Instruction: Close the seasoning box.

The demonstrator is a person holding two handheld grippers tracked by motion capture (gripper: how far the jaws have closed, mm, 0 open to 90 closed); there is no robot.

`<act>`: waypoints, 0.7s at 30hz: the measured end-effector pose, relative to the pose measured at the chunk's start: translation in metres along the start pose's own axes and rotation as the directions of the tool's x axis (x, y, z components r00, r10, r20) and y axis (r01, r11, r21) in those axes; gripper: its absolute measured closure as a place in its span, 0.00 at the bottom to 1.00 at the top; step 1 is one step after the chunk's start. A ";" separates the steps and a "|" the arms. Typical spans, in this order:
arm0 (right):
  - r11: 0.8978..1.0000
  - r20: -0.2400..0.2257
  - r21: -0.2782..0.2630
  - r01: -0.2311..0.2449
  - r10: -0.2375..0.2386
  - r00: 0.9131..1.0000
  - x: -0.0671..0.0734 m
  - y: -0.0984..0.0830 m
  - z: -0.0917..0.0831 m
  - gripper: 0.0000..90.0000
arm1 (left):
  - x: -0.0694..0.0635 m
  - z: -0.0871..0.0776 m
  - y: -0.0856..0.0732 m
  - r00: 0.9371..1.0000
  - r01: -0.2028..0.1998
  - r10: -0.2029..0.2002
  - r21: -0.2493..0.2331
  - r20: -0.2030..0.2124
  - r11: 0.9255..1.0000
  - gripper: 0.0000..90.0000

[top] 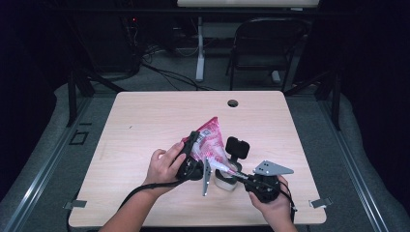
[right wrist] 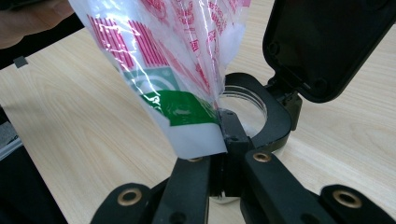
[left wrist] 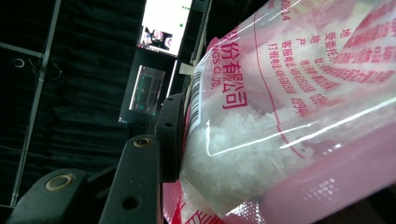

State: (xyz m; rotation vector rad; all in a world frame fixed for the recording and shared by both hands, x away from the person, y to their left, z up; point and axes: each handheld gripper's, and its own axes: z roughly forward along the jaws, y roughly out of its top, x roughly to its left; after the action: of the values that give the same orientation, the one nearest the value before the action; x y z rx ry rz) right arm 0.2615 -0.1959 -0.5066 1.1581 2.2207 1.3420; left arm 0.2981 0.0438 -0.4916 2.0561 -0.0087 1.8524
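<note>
Bag [top: 209,140] of white crystals hangs tilted between both grippers: left gripper [top: 192,153] clamps its body, right gripper [right wrist: 223,140] pinches its lower corner shut, just above the open jar [right wrist: 261,114]. If that corner slips sideways, crystals could miss the mouth and scatter over the wooden table [top: 145,121]; dark room, chair [top: 263,41] beyond.

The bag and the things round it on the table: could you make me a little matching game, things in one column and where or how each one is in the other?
Things:
1. bag
2. jar lid
3. left gripper
4. right gripper

States:
A. flipped open, standing up behind the jar's mouth
B. pinching the bag's lower corner
C. clear and pink, with white crystals inside, tilted over the jar
D. clamped on the bag's upper part

Pairs: 1-C, 2-A, 3-D, 4-B
</note>
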 end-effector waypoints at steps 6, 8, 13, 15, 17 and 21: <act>1.000 -0.001 0.000 0.000 0.000 1.000 0.000 0.000 0.000 1.00 | 0.000 0.000 0.000 1.000 -0.001 0.001 -0.001 -0.001 1.000 0.71; 1.000 0.000 0.000 0.000 0.000 1.000 0.000 0.000 0.000 1.00 | 0.000 0.000 0.000 1.000 -0.002 0.002 0.000 -0.001 1.000 0.71; 1.000 -0.001 0.000 0.000 0.000 1.000 0.000 0.000 0.000 1.00 | 0.000 0.000 0.000 1.000 0.002 -0.002 -0.001 0.000 1.000 0.71; 1.000 0.000 0.000 0.000 0.000 1.000 0.000 0.000 0.000 1.00 | 0.000 -0.001 0.000 1.000 0.002 -0.002 -0.001 -0.002 1.000 0.71; 1.000 -0.001 -0.002 0.001 -0.001 1.000 0.000 0.000 0.000 1.00 | 0.001 -0.001 0.000 1.000 -0.001 0.001 0.000 -0.002 1.000 0.71; 1.000 0.000 -0.001 0.001 -0.001 1.000 0.000 0.000 0.000 1.00 | 0.001 -0.001 0.000 1.000 0.002 -0.002 0.000 0.000 1.000 0.71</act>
State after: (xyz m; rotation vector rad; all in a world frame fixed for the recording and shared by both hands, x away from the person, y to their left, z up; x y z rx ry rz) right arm 0.2613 -0.1960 -0.5066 1.1563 2.2199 1.3431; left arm 0.2974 0.0439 -0.4909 2.0560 -0.0061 1.8507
